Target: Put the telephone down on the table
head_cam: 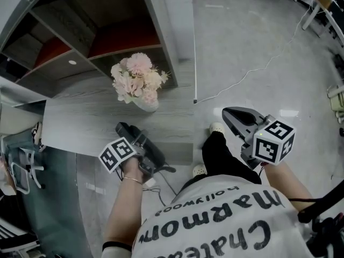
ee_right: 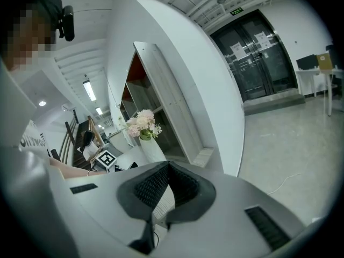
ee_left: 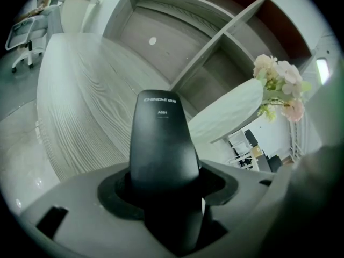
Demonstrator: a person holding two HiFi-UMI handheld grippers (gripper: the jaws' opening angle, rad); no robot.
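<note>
Now we pinch the telephone in the left gripper's fingers at the worktop's near edge; bare wood spreads left of the flower vase. Our right gripper hangs over the floor, fingers pressed together.

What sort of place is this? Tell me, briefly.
Probably an office lobby or reception area: a long wood-grain table with a vase of pink flowers, open shelving behind it, and glass double doors.
</note>
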